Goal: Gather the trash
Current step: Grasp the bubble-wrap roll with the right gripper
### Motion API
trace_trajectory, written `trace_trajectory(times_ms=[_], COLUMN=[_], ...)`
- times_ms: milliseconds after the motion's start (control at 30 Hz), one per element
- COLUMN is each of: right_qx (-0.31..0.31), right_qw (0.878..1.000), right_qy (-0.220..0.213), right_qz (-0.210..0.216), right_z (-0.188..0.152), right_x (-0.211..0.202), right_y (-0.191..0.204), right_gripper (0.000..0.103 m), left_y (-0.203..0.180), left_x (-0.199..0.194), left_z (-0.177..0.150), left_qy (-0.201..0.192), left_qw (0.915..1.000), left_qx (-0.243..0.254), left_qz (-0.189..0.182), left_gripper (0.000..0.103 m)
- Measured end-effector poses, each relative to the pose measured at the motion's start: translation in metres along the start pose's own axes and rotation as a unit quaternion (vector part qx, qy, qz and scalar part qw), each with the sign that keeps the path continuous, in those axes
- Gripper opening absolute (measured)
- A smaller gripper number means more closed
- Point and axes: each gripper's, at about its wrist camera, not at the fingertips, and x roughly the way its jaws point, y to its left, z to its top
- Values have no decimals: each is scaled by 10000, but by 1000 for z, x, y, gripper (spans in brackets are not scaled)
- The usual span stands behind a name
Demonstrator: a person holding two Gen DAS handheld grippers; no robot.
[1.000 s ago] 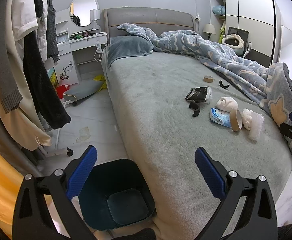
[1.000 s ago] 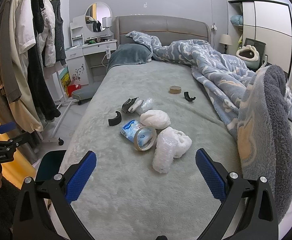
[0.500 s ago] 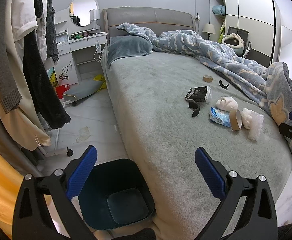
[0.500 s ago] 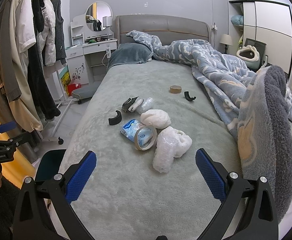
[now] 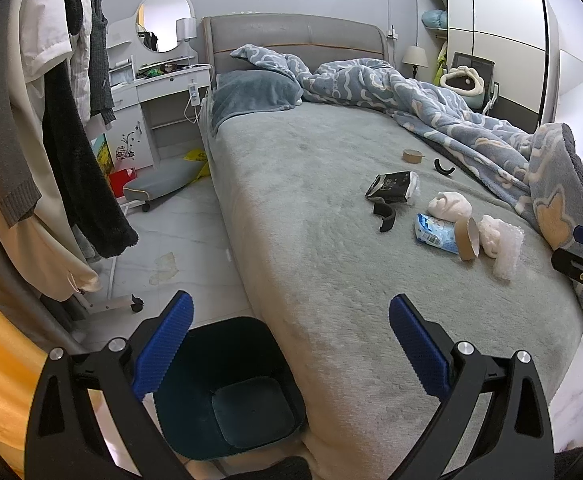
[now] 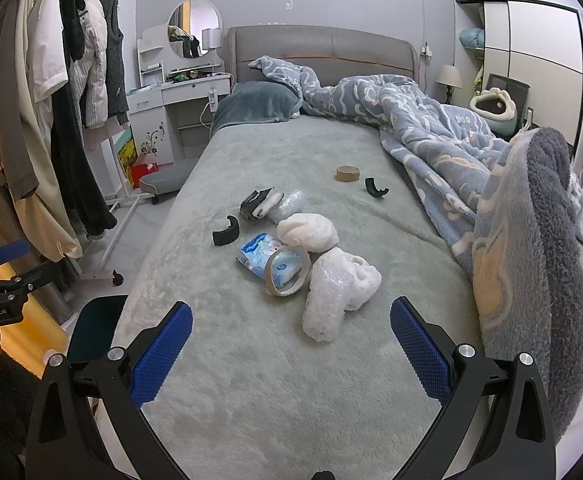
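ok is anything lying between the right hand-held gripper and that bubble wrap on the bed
Nothing visible. The right hand-held gripper is open, and only bare grey bedspread lies between it and the bubble wrap, the nearest piece of the trash pile.

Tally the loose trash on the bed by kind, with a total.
Tape rolls: 2, cardboard-cored
Curved black plastic pieces: 2
White foam and bubble-wrap wads: 3
Blue tissue pack: 1
Black-and-white packet: 1
Clear plastic wrap: 1
Total: 10
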Motion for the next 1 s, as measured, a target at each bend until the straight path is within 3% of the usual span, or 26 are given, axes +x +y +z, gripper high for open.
trace_trajectory(times_ms=[300,433,567,1000], right_qx=[399,781,881,1350], right_qw=[9991,9963,9943,9849], right_qy=[131,327,544,946], right_qz=[-49,147,244,536], right_z=[3,0,-2,-6], right_x=[10,26,42,82], right_y=[-9,-22,-25,-53], right_gripper=[100,87,85,61], left_y=[-4,-7,-10,-33], left_x=[0,3,11,38], left_z=[6,10,13,29], left_qy=[2,-17,66,155], left_qw=[9999,9996,9993,9947], left_qx=[26,145,150,457], left_qz=[-162,-224,-342,-909], left_gripper=[100,100,100,98])
